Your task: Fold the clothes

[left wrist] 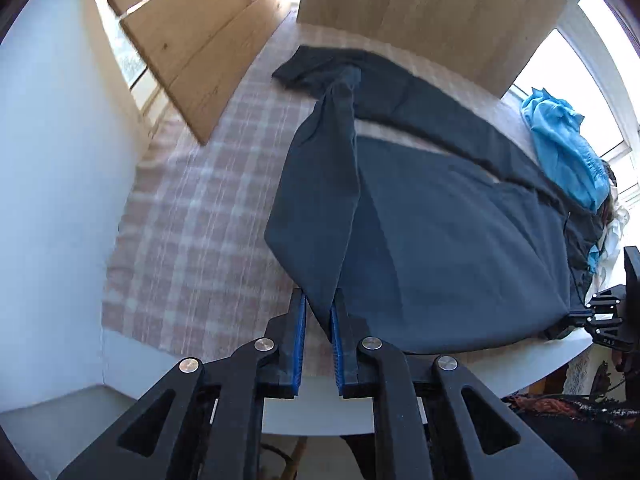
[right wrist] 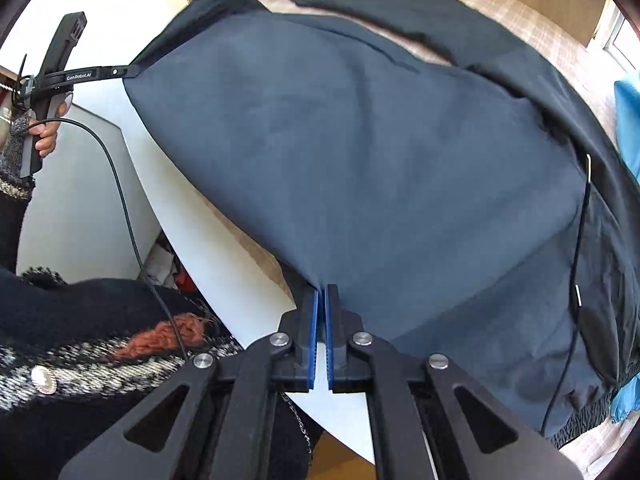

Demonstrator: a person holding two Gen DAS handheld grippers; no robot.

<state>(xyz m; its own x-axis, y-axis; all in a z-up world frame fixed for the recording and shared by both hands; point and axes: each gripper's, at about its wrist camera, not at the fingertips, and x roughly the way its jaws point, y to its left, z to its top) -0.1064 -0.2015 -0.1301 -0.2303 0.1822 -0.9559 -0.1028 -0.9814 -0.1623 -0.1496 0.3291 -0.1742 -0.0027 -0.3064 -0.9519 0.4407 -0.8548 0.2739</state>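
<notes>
A dark navy pair of trousers (left wrist: 440, 232) lies spread on a pink plaid cloth (left wrist: 192, 216) over a white table. My left gripper (left wrist: 319, 304) is shut on a lifted fold of the trousers, which rises in a ridge toward the far leg end. My right gripper (right wrist: 321, 294) is shut on the near edge of the trousers (right wrist: 360, 152) and holds it just above the table edge. The left gripper also shows in the right wrist view (right wrist: 130, 71), pinching the cloth's far corner. The right gripper shows at the right edge of the left wrist view (left wrist: 568, 322).
A bright blue garment (left wrist: 568, 144) lies piled at the table's right by the window. Wooden boards (left wrist: 432, 8) stand behind the table. A white wall (left wrist: 52, 160) is at the left. The person's patterned sweater (right wrist: 100, 340) and a cable (right wrist: 120, 184) are close below.
</notes>
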